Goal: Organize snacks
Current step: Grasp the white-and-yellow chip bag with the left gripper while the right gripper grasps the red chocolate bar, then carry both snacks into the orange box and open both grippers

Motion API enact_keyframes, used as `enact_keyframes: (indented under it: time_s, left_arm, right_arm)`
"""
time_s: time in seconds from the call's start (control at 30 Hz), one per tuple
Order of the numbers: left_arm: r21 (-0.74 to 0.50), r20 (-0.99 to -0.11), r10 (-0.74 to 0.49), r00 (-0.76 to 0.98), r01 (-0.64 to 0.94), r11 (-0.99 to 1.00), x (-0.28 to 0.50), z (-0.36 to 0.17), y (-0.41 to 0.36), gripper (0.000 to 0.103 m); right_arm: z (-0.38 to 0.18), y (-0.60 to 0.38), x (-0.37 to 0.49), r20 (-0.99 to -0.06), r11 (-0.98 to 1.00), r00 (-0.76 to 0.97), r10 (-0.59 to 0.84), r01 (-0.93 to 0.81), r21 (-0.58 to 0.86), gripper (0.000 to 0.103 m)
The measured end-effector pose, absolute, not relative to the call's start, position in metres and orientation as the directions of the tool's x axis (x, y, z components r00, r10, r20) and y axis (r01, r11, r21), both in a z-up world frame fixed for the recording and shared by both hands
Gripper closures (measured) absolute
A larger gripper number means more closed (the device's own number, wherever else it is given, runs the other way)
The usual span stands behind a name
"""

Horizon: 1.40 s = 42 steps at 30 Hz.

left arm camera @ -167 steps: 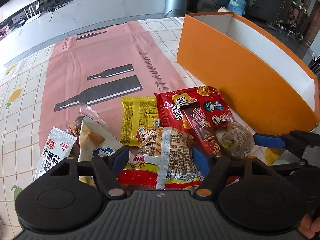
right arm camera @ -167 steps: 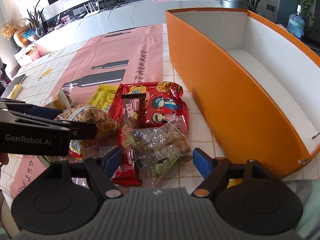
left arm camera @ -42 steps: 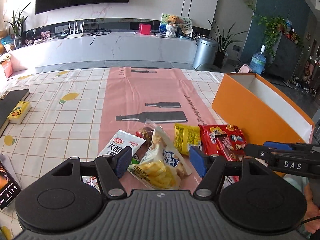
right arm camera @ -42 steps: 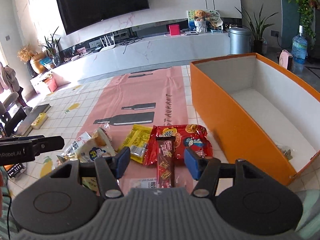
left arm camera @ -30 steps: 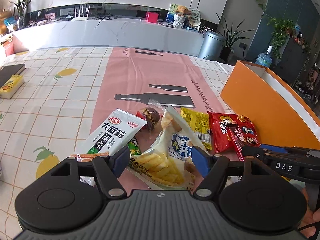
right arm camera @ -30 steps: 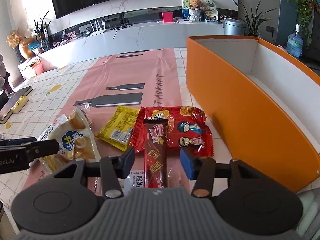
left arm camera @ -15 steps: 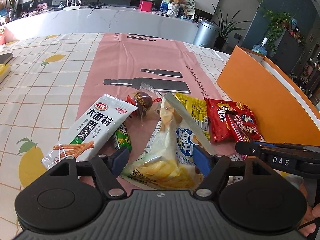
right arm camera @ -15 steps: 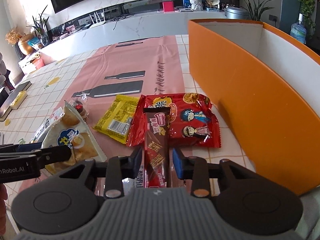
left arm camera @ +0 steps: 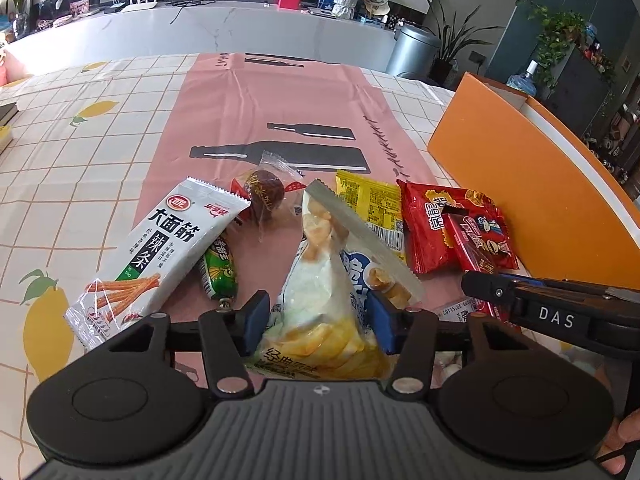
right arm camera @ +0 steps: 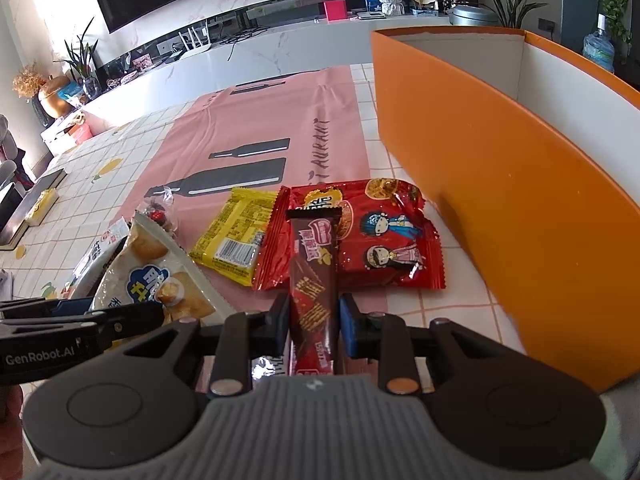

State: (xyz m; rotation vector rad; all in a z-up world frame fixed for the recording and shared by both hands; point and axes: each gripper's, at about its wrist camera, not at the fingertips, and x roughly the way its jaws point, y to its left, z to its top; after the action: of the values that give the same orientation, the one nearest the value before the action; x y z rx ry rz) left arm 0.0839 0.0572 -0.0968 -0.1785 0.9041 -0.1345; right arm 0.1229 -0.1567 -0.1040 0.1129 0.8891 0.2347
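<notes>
My left gripper (left arm camera: pixel 318 320) is closing its jaws, and the pads press both sides of a white and yellow chip bag (left arm camera: pixel 320 280) standing up off the table. My right gripper (right arm camera: pixel 314 322) is shut on a slim brown wafer bar (right arm camera: pixel 314 256), whose far end lies over a red snack pack (right arm camera: pixel 380 232). Beside the red pack lies a yellow pack (right arm camera: pixel 236 236). The orange box (right arm camera: pixel 500 184) stands to the right with its white inside showing.
Left of the chip bag lie a white spicy-strip pack (left arm camera: pixel 160 248), a green sausage (left arm camera: pixel 218 268) and a round brown wrapped sweet (left arm camera: pixel 262 192). All rest on a pink runner (left arm camera: pixel 280 100) over a checked cloth. The box wall stands close on the right.
Both pairs of jaws have closed in, the left onto the chip bag and the right onto the wafer bar. Two snacks seen on the table in the oldest frames are gone.
</notes>
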Motion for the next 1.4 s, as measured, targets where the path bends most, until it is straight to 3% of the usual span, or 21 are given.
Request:
enact_keyframes:
  time_s: [0.1,0.6,0.8,1.13,1.4]
  left_arm:
    - [-0.202,-0.771,-0.180,0.611,0.033,0.979,0.084,-0.093,0.056,0.055]
    - [-0.082,-0.760,-0.078,0.645,0.023,0.996,0.070,-0.054,0.033,0.061]
    - [-0.061,-0.727,-0.073,0.683,0.042,0.997,0.067,-0.027,0.017,0.063]
    - [-0.042,-0.638,-0.138,0.758,0.145,0.989,0.086,0.033,-0.035,0.064]
    - [-0.064,-0.623,-0.253,0.741,0.274,0.960,0.130,0.053,-0.089,0.064]
  right_arm:
    - [-0.101,-0.159,0.121,-0.747,0.966,0.612,0.260,-0.161,0.204,0.080]
    - [-0.076,-0.178,0.105,-0.693,0.936,0.631,0.349,-0.196,0.293,0.080]
    - [-0.044,-0.197,0.097,-0.632,0.915,0.665,0.398,-0.233,0.330,0.080]
    - [0.015,-0.247,0.093,-0.541,0.904,0.730,0.418,-0.277,0.324,0.080]
    - [0.033,-0.298,0.117,-0.586,0.924,0.717,0.378,-0.258,0.281,0.080]
